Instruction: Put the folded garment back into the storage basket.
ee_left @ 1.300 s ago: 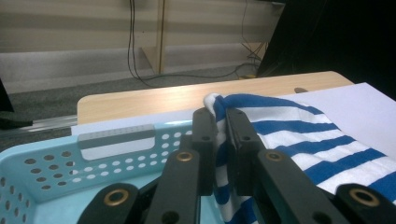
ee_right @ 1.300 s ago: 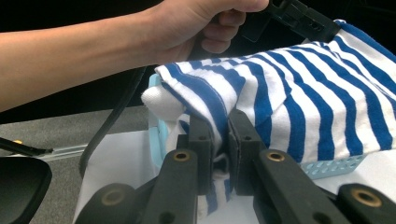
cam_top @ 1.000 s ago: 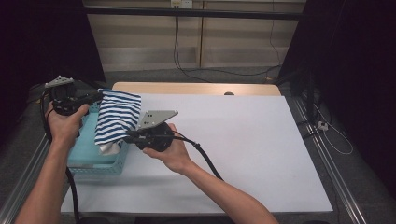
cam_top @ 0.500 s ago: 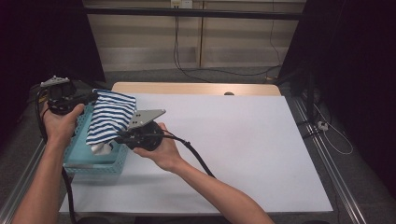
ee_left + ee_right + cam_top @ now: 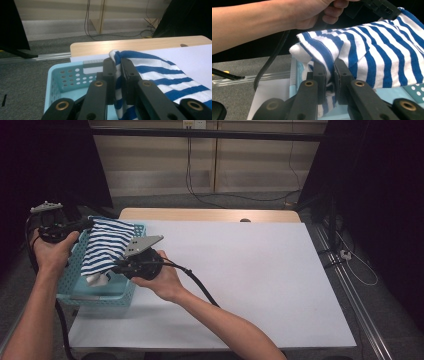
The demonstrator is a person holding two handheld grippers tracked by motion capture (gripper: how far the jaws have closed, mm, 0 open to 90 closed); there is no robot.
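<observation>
Striped cloth (image 5: 106, 246), both grippers clamped, over basket (image 5: 100, 295)

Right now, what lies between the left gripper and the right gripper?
In the high view the striped cloth spans from the left gripper to the right gripper, each clamped on one end of it, over the blue basket.

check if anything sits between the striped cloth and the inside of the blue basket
Nothing visible does. The striped cloth hangs over the blue basket, clamped by the left tongs and right tongs. Its lower end already dips inside, and the basket floor seen below it looks bare.
</observation>
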